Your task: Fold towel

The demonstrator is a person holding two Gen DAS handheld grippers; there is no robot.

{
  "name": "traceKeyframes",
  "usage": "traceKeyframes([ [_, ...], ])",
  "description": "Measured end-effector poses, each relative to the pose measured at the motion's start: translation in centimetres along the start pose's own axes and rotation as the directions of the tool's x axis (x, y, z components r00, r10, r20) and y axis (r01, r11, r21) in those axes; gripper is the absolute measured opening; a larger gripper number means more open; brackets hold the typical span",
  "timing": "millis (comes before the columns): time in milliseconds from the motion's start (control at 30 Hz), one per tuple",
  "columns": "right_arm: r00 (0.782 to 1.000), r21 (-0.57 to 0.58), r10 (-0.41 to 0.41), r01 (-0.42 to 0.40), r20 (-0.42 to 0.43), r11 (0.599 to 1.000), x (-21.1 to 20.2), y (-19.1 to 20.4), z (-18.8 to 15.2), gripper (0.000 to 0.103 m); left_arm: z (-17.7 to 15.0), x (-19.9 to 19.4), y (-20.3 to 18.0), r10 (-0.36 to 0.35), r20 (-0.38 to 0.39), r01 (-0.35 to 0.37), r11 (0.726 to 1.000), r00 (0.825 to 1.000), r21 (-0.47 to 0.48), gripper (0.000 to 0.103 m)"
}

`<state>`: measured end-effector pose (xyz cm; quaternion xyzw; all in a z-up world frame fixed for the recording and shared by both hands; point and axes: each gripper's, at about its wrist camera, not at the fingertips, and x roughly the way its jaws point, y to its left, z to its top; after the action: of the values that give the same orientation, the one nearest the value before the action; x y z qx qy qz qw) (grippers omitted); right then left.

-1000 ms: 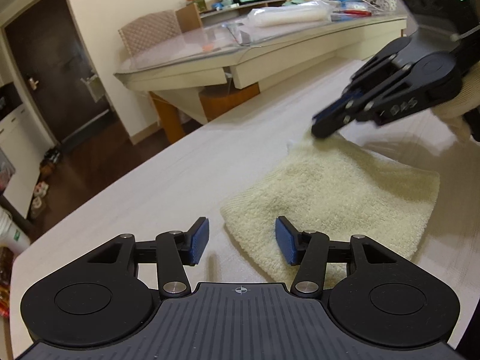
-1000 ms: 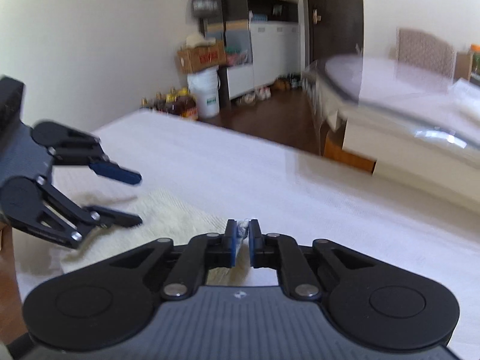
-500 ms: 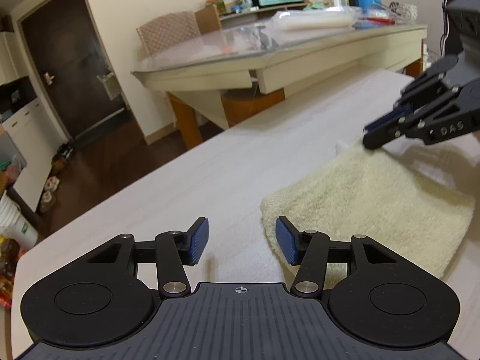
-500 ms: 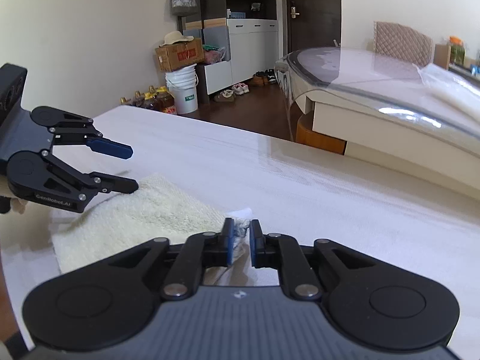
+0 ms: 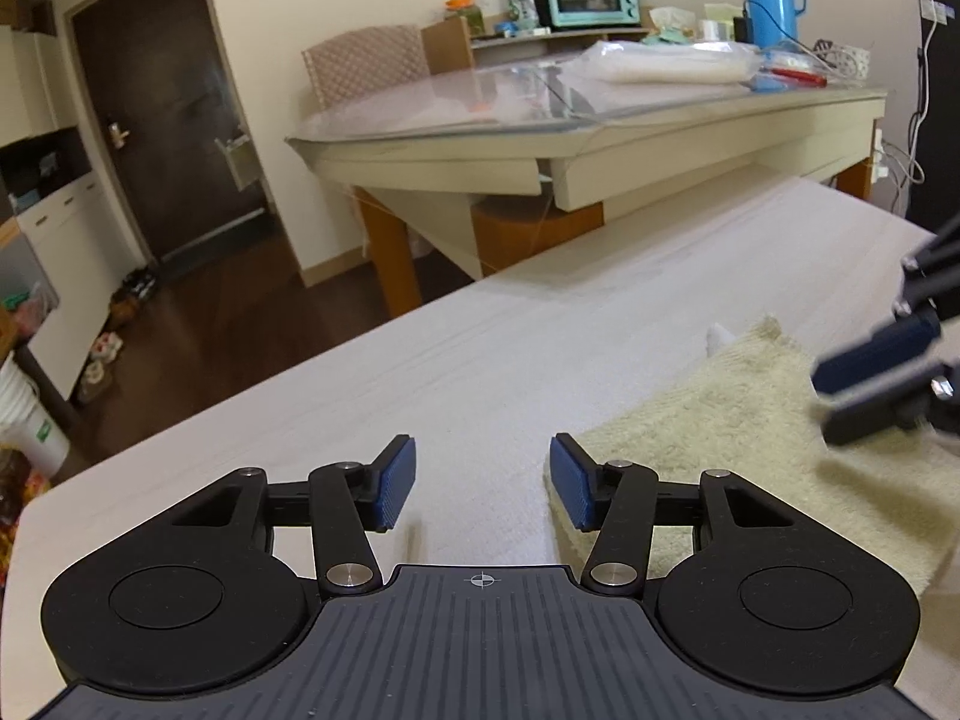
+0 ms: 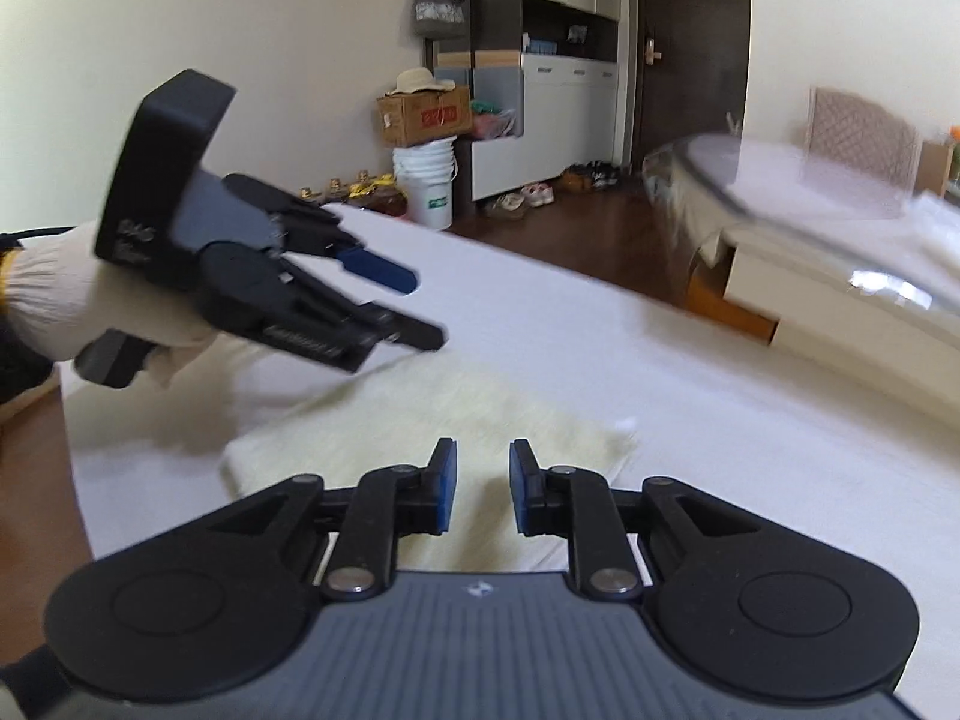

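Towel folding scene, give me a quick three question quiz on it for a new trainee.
1. True or false: the right gripper is clamped on the towel.
2. What colour are the pads on the left gripper?
3. The towel lies: A bunched up, B flat on the white table, C hanging off the edge.

Key: 1 false, its jaws are opening with nothing pinched; 2 blue; 3 B.
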<state>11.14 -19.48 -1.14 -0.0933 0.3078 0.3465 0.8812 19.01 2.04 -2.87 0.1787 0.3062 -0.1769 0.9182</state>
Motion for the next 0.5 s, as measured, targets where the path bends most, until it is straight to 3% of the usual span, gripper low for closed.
traceKeyframes([
  [300,1.0,0.032,0.011,-0.011,0.02,0.999,-2.7,1.2,-1.1,0.021,-0.1,-3.2,0.0,-0.012,0.031,0.013,0.999,0.999,-0.033,0.054],
  [500,0.999,0.009,0.023,-0.024,0.03,1.0,-4.3,4.0,-2.2,0.021,-2.4,-6.8,-3.5,-0.098,0.008,0.097,0.994,0.995,0.046,0.056],
])
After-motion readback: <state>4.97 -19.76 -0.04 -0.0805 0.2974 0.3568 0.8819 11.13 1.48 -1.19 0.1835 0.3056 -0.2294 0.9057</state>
